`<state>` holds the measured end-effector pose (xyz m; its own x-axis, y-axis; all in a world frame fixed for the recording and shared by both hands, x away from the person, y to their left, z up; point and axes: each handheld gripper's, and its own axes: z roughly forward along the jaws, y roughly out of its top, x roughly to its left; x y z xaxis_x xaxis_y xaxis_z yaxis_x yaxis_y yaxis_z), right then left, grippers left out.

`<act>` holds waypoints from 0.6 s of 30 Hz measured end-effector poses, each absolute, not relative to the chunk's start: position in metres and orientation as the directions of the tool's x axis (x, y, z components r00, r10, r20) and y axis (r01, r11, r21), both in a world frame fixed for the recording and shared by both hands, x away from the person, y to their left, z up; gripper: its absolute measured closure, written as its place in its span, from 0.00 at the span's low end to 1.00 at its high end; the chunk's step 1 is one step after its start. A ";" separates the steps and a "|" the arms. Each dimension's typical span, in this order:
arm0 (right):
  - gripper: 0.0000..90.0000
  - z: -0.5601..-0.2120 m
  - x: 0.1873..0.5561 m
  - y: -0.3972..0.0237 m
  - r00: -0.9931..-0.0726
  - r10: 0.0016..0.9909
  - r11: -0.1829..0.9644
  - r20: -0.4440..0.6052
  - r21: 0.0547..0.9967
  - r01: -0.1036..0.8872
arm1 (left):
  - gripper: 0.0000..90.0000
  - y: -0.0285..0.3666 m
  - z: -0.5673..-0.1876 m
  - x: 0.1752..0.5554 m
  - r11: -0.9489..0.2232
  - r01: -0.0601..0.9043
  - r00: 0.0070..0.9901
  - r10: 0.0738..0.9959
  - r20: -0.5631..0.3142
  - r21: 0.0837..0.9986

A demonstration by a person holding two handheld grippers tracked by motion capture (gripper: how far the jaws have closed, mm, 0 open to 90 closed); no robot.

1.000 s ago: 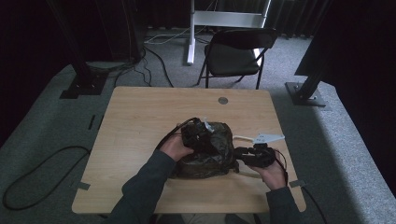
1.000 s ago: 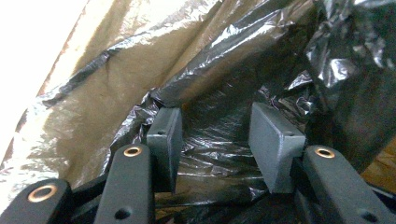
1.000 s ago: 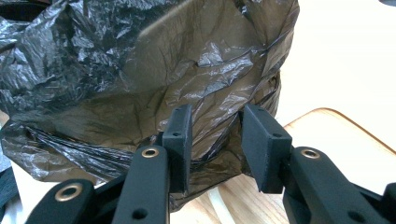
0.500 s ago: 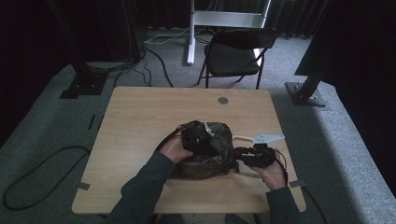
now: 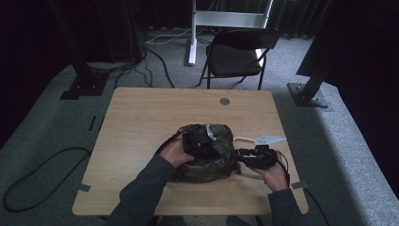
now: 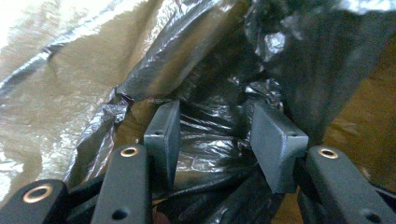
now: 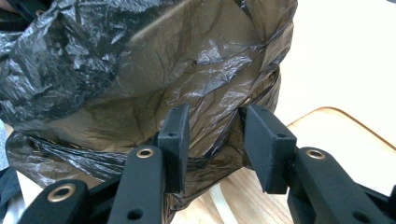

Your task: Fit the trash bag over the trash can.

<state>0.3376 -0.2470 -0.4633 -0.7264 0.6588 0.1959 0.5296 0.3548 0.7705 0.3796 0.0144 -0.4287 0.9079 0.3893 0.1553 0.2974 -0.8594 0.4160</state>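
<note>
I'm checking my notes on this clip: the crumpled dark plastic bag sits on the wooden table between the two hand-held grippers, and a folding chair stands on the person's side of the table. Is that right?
Not quite. The folding chair stands beyond the far edge of the table, opposite the person, as the high view shows. The rest holds: the plastic bag sits on the table between the left hand-held gripper and the right hand-held gripper.
</note>
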 end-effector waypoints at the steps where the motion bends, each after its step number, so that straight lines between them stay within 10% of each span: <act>1: 0.67 -0.463 0.338 -0.247 -0.726 0.659 0.354 0.196 0.771 0.530 | 0.59 0.016 -0.427 0.380 -0.856 0.296 0.908 0.390 0.153 0.423; 18: 0.67 -0.464 0.337 -0.246 -0.725 0.660 0.354 0.198 0.769 0.532 | 0.62 0.035 -0.398 0.365 -0.803 0.279 0.908 0.399 0.129 0.526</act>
